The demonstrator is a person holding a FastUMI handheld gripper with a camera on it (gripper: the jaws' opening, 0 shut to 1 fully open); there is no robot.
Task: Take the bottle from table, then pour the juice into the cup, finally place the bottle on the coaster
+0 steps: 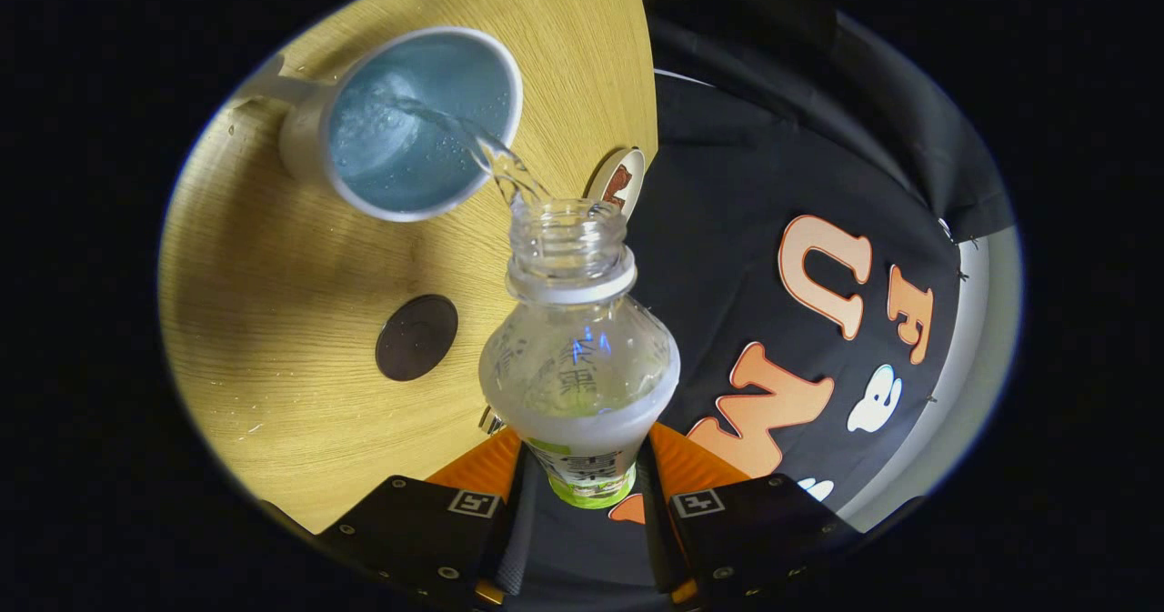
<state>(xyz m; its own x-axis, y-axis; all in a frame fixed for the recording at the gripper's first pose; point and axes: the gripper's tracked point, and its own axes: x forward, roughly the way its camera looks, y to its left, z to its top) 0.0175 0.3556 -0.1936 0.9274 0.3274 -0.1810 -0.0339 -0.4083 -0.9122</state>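
Gripper (pixel 582 494) clamped on tilted clear plastic bottle (pixel 579 357), clear liquid streaming into white ceramic cup (pixel 414 121) on wooden worktop (pixel 273 321).

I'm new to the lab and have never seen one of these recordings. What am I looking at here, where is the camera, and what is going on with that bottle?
The camera rides on a hand-held two-finger gripper and looks forward along its fingers, which is why the picture is round and bent at the edges. There is no robot arm; a person carries the tool.

The two fingers press on the sides of a clear plastic bottle, open at the neck, so the gripper is shut on it. The bottle is tipped, and a thin stream runs from its mouth into a white cup with a handle, which already holds some liquid.

Everything stands on a wooden table. A dark round coaster lies on it, nearer the fingers than the cup, with nothing on it. A second small disc sits at the table's edge beyond the bottle's mouth.
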